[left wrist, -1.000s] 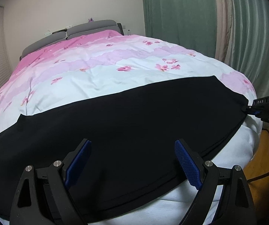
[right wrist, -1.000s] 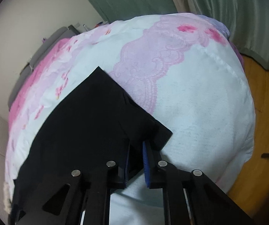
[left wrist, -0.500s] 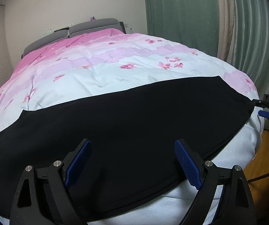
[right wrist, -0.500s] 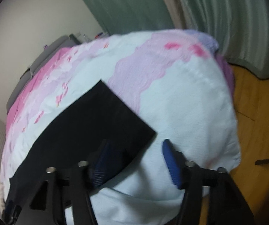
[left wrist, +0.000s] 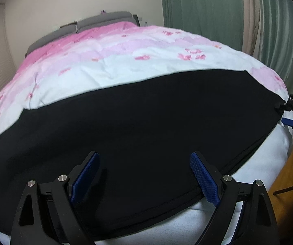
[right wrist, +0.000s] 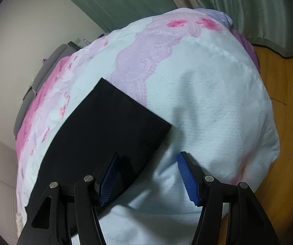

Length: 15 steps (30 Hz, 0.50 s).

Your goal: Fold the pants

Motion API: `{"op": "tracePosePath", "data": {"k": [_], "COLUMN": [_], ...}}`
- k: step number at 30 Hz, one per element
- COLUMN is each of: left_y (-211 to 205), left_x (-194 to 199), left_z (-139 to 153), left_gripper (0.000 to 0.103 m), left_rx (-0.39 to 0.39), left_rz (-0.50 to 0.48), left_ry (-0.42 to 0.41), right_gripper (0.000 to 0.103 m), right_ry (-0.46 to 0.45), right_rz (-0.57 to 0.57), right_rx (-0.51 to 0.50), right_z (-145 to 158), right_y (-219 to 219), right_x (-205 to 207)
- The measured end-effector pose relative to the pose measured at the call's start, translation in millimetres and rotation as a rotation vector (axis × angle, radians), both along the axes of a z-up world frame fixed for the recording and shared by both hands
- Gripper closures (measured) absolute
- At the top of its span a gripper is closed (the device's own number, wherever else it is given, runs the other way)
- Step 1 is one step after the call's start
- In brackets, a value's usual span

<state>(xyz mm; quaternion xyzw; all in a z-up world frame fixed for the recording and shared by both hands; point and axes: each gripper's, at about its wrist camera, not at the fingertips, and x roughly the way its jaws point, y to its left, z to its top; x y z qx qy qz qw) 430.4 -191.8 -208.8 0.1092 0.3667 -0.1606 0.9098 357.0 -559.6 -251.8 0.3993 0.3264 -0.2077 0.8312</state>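
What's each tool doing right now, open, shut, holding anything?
Left tool: open wide over the black pants, gripping nothing.
Right tool: open; its jaws have just been opening, and the pants corner lies flat on the bed, released.

The flat black fabric pants point(left wrist: 146, 126) lie spread across the lower half of the left wrist frame on the pink-and-white flowered quilted bed point(left wrist: 109, 61), with nothing standing on them. Bare quilt fills the centre and right of the right wrist frame. Green pleated curtains point(left wrist: 207, 14) close off the upper right, a grey padded headboard point(left wrist: 97, 22) the upper left. Bare wooden floor point(right wrist: 285, 94) borders the bed at right.
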Motion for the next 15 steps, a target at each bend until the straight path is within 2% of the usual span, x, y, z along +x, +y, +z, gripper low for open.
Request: {"op": "tracePosePath", "data": {"k": [3,9,13,15], "left_y": [0,-11,-34,-51], "left_x": [1,2,16,31], "left_z": [-5,18,39,52], "left_gripper": [0.012,0.012,0.012,0.012], "left_rx": [-0.008,-0.058,-0.054,-0.049], "left_rz": [0.018,-0.014,-0.081,-0.147], "left_ry": [0.029,0.015,-0.026,-0.041], "right_gripper": [0.041,0.046,0.046,0.046], "right_ry": [-0.036,-0.079,-0.119,-0.131], "right_rz": [0.013,-0.008,-0.026,-0.032], "right_rx": [0.006,0.063,0.127,0.157], "right_z": [-5,-10,-7,-8], "right_y": [0,-2,-4,-6], "right_x": [2,0,-8,-9]}}
